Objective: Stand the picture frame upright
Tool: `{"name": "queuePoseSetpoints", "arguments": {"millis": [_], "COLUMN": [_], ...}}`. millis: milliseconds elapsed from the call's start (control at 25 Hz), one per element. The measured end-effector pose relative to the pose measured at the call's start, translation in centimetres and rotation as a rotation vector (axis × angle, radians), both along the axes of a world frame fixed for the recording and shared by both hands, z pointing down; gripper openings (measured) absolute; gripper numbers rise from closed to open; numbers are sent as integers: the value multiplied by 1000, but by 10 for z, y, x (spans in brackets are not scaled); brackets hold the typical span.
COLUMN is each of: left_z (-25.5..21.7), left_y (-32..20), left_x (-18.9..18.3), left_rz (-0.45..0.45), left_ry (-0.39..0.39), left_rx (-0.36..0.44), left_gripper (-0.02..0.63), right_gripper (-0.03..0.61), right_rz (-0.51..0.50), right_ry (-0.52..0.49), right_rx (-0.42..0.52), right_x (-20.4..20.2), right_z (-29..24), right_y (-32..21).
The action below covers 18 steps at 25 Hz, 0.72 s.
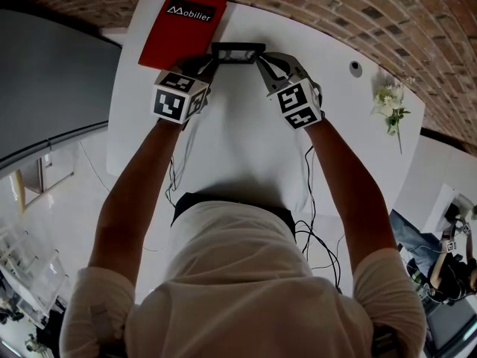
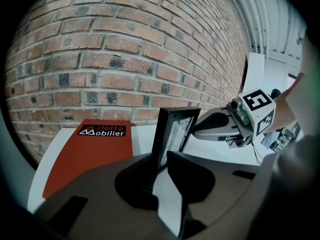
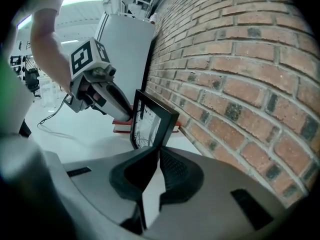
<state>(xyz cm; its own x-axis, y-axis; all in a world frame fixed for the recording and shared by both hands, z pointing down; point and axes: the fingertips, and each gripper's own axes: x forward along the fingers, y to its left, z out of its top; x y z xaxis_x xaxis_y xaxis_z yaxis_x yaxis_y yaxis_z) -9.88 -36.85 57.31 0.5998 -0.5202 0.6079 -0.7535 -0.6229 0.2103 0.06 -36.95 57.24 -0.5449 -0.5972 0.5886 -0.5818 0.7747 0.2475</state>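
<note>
**Head view: picture frame held on edge by both grippers, close to the wall**

Head view looks steeply down on a white tabletop (image 1: 238, 140) set against a brick wall (image 1: 335, 6). Picture frame (image 1: 238, 52) is black and seen from above as a thin bar, so it is up on edge. It sits at the far side of the tabletop near the wall, just right of a red catalogue (image 1: 182, 28) lying flat.

Left gripper (image 1: 212, 61) is on the frame's left end and right gripper (image 1: 264, 64) on its right end. Both arms are stretched forward and the marker cubes face up.

Left gripper view: fingers (image 2: 187, 176) are at a middling gap, closed on the frame's near side edge. The glass faces right toward the other gripper.

Right gripper view: fingers (image 3: 177, 171) are narrow, pinched on the frame's thin edge at the lower corner. The left gripper touches the far side of the frame.

Cannot tell whether the bottom edge rests on the tabletop or hangs just above it.

White flower sprig (image 1: 389, 103) lies well apart at the right side of the tabletop. Cables (image 1: 309, 230) hang off the near edge.
</note>
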Motion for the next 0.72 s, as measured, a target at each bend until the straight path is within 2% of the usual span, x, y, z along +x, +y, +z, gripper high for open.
{"name": "queuePoseSetpoints", "arguments": {"millis": [720], "left_z": [2], "left_y": [3], "left_x": [-1], "left_rz": [1], "left_ry": [6], "left_rx": [0], "left_gripper": [60], "right_gripper": [24], "right_rz": [-5], "right_ry": [-18], "right_rx": [14], "right_x": [-3], "right_z": [0], "right_y": [1]}}
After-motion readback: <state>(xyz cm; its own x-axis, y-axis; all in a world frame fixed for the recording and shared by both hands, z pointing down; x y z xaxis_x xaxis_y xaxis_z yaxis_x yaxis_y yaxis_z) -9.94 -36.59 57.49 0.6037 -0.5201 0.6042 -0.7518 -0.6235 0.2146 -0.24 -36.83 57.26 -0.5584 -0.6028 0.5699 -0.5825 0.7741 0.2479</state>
